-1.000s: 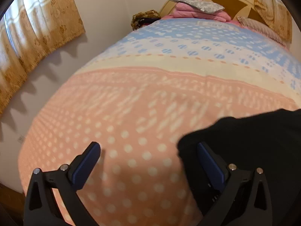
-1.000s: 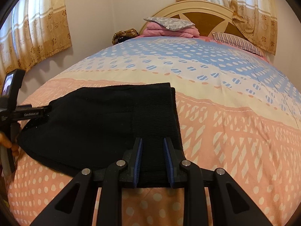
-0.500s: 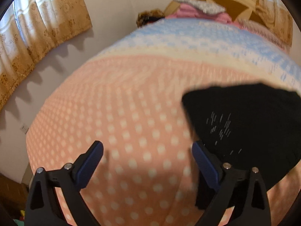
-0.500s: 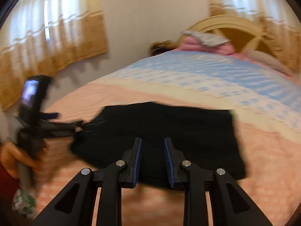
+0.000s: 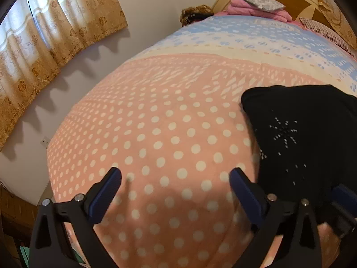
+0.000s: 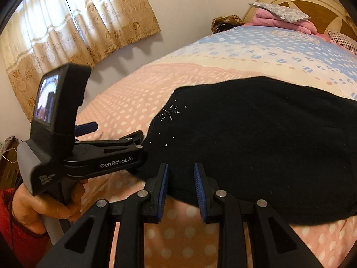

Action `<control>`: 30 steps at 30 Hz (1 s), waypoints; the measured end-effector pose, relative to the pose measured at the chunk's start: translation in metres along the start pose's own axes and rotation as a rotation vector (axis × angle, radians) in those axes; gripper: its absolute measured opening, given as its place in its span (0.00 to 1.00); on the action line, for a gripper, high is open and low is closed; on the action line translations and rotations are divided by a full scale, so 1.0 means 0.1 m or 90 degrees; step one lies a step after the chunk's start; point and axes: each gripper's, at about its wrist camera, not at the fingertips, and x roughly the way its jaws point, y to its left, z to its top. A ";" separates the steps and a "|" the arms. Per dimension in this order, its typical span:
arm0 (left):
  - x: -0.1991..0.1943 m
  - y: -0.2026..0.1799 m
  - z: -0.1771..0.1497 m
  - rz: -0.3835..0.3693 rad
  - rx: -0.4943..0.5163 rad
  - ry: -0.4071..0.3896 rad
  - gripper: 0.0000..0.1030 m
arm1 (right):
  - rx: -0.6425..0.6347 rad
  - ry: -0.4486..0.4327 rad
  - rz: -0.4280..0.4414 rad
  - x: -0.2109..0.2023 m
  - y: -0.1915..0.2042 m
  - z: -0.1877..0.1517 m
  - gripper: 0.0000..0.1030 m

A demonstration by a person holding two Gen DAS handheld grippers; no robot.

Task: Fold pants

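Black knit pants point(image 6: 256, 138) lie folded into a compact slab on the pink, white-dotted part of the bedspread point(image 5: 169, 134), near the foot of the bed, with a small spray of rhinestones point(image 6: 170, 111) showing on the top layer toward their left end. In the left wrist view the same pants point(image 5: 308, 134) fill the right side, well clear of the bedspread's cream and blue bands further up.

On the left gripper point(image 5: 175, 182) the jaws stand wide apart with only dotted bedspread between them; its right finger point(image 5: 245, 192) sits just beside the left edge of the pants, and whether it touches the fabric cannot be told. From the right wrist view this gripper point(image 6: 125, 136) reaches in from the left, held by the person's left hand point(image 6: 44, 203), its camera screen point(image 6: 45, 98) tilted up.

On the right gripper point(image 6: 180, 174) the jaws are nearly together, leaving a narrow gap. The near edge of the pants lies at that gap, but whether any cloth is pinched between the blue pads point(image 6: 164, 187) cannot be told.

At the head of the bed sit a folded pink blanket point(image 6: 287, 20) with a grey patterned pillow point(image 6: 279, 11) on top, before a cream and brown headboard point(image 6: 312, 0). Gold curtains point(image 6: 84, 22) hang on the wall to the left.
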 end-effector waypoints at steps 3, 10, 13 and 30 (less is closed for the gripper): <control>-0.18 -0.02 -0.08 -0.016 0.001 -0.026 0.97 | 0.018 -0.029 0.002 -0.23 -0.04 -0.03 0.25; -0.61 -0.20 -0.17 -0.092 -0.012 -0.075 0.97 | 0.077 -0.080 -0.132 -0.79 -0.53 -0.19 0.25; -0.73 -0.30 -0.26 -0.122 -0.014 -0.082 0.97 | 0.151 -0.077 -0.149 -0.94 -0.87 -0.30 0.25; -0.97 -0.89 -0.67 -0.163 0.067 -0.011 0.97 | 0.224 -0.044 -0.206 -1.50 -0.76 -0.79 0.48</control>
